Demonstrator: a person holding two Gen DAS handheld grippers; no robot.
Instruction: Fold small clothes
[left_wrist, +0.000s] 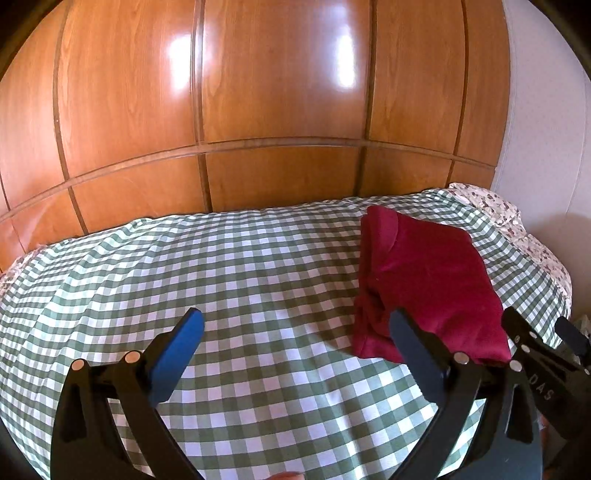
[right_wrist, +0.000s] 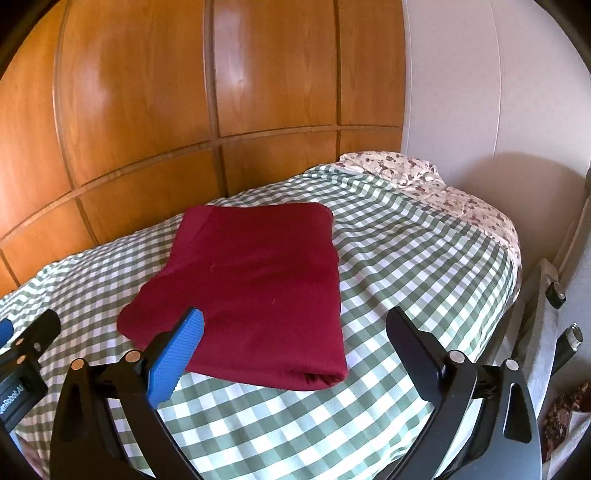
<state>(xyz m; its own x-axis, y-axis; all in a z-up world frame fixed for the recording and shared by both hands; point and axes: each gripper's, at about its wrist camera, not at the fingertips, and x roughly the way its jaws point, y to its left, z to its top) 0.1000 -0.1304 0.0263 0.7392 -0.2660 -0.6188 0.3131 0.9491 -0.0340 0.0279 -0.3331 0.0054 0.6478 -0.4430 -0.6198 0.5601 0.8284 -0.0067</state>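
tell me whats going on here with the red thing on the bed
A person is folding clothes with a hand-held gripper in each hand. The red garment lies folded on the checked bedspread. Both the left hand-held gripper and the right hand-held gripper are open and hold nothing, just short of the garment.

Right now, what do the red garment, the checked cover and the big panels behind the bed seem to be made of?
The red garment looks like soft matte knit or fleece: no shine, rounded folded edges. The checked cover seems thin woven cotton, matte, with fine creases. The panels look like varnished wood or wood-grain laminate: visible grain and bright glossy reflections; which one I cannot tell.
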